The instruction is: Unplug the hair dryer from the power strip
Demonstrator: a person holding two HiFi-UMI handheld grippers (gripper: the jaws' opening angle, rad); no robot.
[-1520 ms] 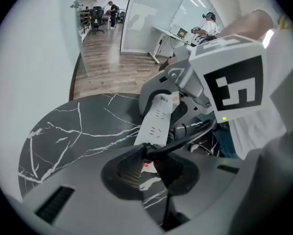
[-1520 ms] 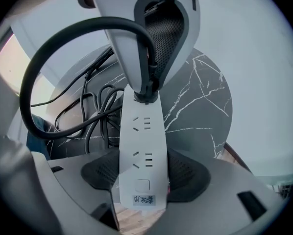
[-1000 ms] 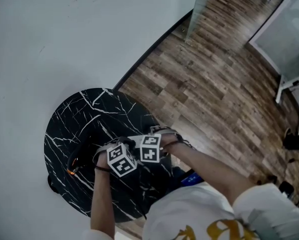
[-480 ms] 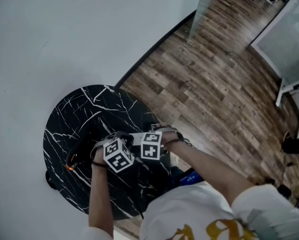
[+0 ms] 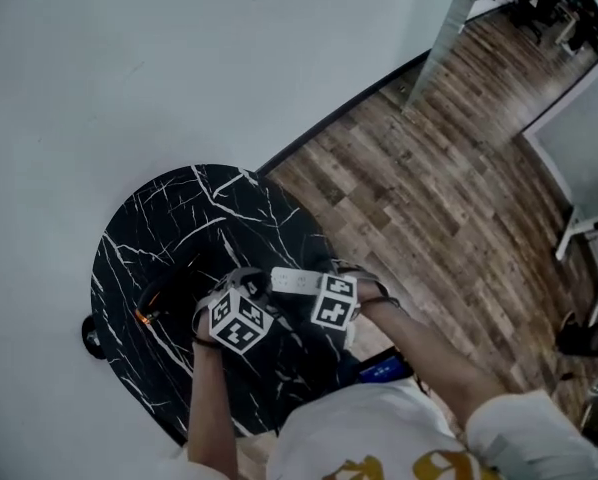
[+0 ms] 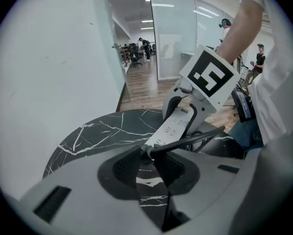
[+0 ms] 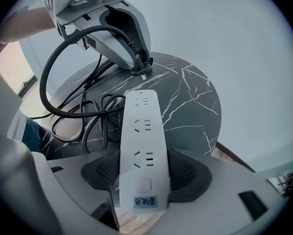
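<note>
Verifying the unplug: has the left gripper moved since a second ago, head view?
Yes. The left gripper has drawn leftward, away from the power strip, over the table; its jaws, opening, have the plug between them.

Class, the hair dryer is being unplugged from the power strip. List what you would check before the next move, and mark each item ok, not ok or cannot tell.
1. Plug out of the power strip: ok. Its prongs hang free beyond the strip's far end, and every socket in view is empty.
2. Right gripper grip on the strip: ok. Its jaws are clamped on the switch end.
3. Left gripper grip on the plug: not ok. The plug sits between its jaws, but they are opening.
4. Cord free of the strip: cannot tell. Its loops lie right beside the strip's edge.
5. Hair dryer resting safely: cannot tell. It cannot be made out clearly.
</note>
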